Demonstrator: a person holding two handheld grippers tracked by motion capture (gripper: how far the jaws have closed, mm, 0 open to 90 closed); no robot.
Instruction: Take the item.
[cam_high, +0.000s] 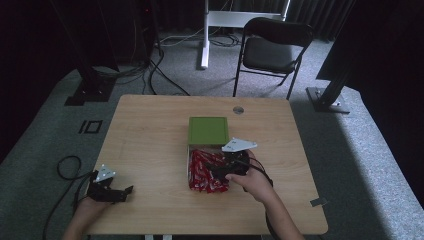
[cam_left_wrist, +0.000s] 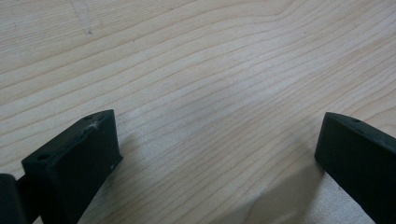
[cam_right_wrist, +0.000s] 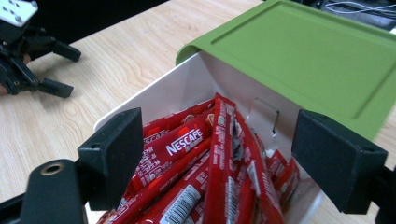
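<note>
Red Nescafe sachets (cam_right_wrist: 219, 172) lie heaped in a white box (cam_right_wrist: 187, 88) right under my right tool (cam_right_wrist: 219, 161), whose jaws gape wide and grip nothing. Just beyond sits the green lid (cam_right_wrist: 308, 60), seemingly propped on the box's far rim. My left tool (cam_left_wrist: 219, 154), open and empty, rests well apart on the table (cam_left_wrist: 196, 60).

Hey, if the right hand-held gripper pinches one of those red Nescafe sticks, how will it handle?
A red stick looks thin and flat, so probably light and a bit floppy. Its glossy wrapper may slip between the right hand-held gripper's open jaws. The sticks lie piled in the white box, so neighbours may shift or lift too.
</note>
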